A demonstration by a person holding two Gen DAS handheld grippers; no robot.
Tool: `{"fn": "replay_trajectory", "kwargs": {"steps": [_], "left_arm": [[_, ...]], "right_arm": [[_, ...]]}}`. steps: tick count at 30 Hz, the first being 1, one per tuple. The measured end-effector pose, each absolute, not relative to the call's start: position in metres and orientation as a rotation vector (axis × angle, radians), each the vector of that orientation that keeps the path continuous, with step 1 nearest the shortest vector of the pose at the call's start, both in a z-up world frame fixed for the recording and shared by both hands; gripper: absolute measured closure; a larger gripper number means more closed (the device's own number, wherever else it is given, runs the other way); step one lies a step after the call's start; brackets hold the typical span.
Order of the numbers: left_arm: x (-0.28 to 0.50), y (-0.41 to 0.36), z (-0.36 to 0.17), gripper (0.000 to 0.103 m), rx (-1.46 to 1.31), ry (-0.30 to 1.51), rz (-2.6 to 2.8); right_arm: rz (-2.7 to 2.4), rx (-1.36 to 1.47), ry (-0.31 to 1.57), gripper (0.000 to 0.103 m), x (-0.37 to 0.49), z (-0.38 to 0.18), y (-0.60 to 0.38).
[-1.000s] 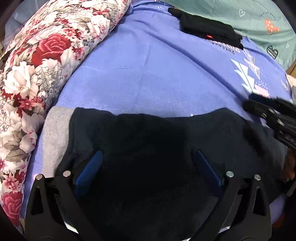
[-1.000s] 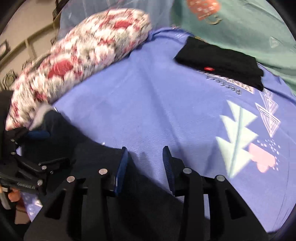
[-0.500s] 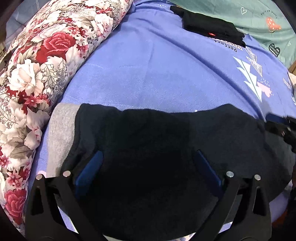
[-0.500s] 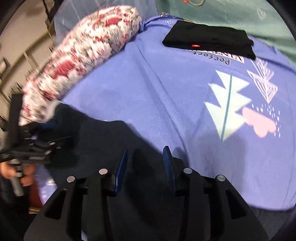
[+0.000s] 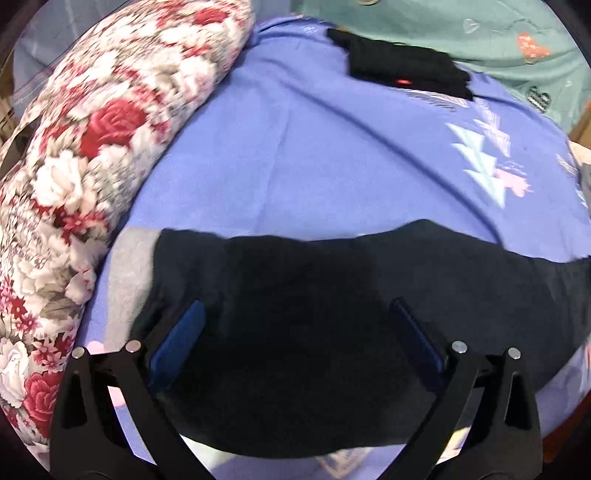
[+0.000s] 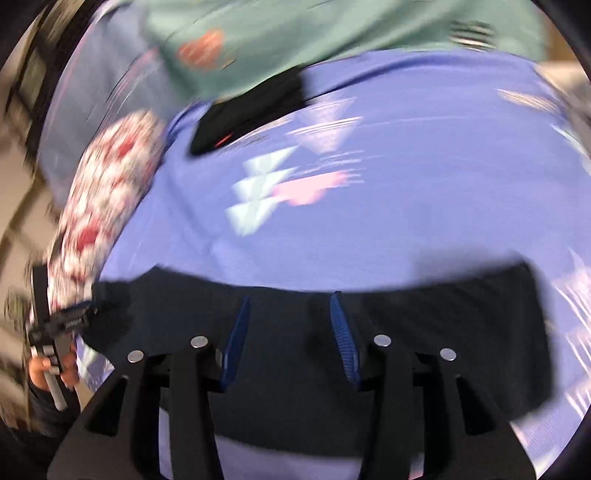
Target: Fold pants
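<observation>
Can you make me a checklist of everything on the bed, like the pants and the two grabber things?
Surface: blue printed bedsheet, lightly creased.
Job's things: dark pants lying across the near edge of the bed, grey band showing at one end.
Clutter: folded black garment at the far side; floral quilt rolled along the sheet's edge; green bedding behind.
Grippers: left gripper open, fingers wide above the pants; right gripper open, jaws just been opening, pants under them, not pinched.
Cables: nothing seen.
Surroundings: blurred; a hand holds the other gripper's handle.
</observation>
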State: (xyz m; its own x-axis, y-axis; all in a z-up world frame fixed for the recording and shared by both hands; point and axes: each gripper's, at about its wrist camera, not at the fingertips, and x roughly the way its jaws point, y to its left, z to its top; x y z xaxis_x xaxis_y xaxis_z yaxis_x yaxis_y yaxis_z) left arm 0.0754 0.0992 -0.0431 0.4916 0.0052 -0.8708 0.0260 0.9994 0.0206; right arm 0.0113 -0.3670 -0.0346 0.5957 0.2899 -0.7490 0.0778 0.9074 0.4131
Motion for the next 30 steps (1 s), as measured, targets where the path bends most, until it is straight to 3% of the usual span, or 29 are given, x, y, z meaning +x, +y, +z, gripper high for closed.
{"fn": "replay_trajectory", "kwargs": {"steps": [10,21,26,30], "left_arm": [[0.072,0.038,-0.056,0.002,0.094,1.103,-0.138],[0.067,0.026,-0.078,0.002,0.123,1.171,-0.144],[0.066,0.026,-0.082,0.002,0.124,1.178,-0.137],[0.066,0.026,-0.083,0.002,0.117,1.176,-0.139]], "right_arm": [[-0.049,0.653,0.953,0.046,-0.071,-0.048,-0.455],[-0.114,0.807,1.009,0.045,-0.064,-0.080,-0.471],[-0.119,0.873,0.984,0.032,-0.053,-0.083,-0.475],[-0.134,0.849,0.963,0.031,-0.039,-0.085,-0.469]]}}
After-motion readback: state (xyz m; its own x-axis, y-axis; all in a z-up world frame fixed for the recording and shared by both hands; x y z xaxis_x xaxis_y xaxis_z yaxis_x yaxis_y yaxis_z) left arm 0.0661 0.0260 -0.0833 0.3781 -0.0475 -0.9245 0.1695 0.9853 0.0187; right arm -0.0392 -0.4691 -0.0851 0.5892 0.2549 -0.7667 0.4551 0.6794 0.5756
